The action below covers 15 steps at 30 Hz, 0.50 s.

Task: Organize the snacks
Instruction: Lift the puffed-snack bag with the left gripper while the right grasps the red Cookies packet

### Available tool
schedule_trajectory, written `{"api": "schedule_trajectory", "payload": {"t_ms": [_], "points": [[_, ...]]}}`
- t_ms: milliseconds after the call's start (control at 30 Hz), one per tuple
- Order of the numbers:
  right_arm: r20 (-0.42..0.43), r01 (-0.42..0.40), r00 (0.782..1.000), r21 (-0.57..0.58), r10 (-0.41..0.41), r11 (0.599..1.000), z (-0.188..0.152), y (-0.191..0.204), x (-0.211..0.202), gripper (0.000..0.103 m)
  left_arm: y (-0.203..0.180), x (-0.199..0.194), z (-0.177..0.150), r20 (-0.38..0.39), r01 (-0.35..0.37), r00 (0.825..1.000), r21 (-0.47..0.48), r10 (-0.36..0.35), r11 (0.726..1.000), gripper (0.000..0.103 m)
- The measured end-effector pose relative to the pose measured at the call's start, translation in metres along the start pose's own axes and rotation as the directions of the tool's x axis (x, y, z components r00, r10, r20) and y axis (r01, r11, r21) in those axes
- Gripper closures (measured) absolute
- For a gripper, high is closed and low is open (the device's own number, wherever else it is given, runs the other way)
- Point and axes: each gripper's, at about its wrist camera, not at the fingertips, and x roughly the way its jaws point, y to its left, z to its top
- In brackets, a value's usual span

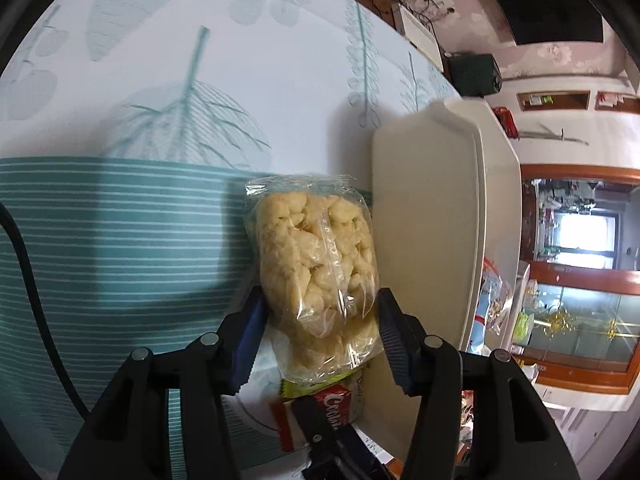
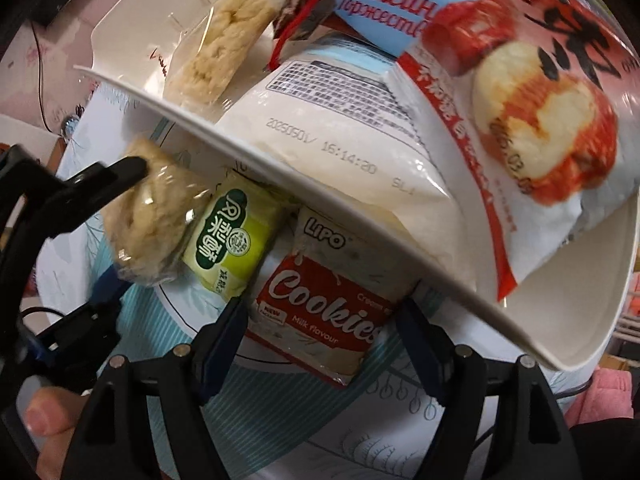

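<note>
In the left wrist view my left gripper (image 1: 320, 296) is shut on a clear bag of pale puffed snack (image 1: 316, 248), its pads pressing both sides, just left of a cream tray (image 1: 440, 200). From the right wrist view this bag (image 2: 148, 216) sits between the left gripper's fingers (image 2: 124, 170). My right gripper (image 2: 322, 306) points down, open, around a red and white Cookies packet (image 2: 320, 300) lying on the cloth beside the tray rim (image 2: 280, 178). A green packet (image 2: 236, 240) lies between the bag and the Cookies packet. The Cookies packet (image 1: 336, 404) also shows low in the left view.
The tray holds several snacks: a white pouch (image 2: 340, 140), a red and white bag (image 2: 540, 120), a blue packet (image 2: 384, 4) and another puffed snack bag (image 2: 224, 40). A leaf-print and teal-striped cloth (image 1: 120, 220) covers the table. A hand (image 2: 44, 412) shows bottom left.
</note>
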Motion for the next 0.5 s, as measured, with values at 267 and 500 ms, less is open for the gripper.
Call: {"api": "schedule_trajectory", "payload": {"t_ms": [267,500], "points": [[0.021,0.049,0.999,-0.059,-0.047,0.997,-0.005,0.017,0.007,0.028,0.016,-0.027,-0.002,0.053,0.011,0.999,-0.011,-0.01,1.0,0.05],[0.052,0.044,0.998,-0.094,-0.04,0.995,-0.013,0.009,-0.001,0.043,0.022,-0.039,-0.005,0.068,-0.014,0.998,0.006,0.013,1.0,0.05]]}}
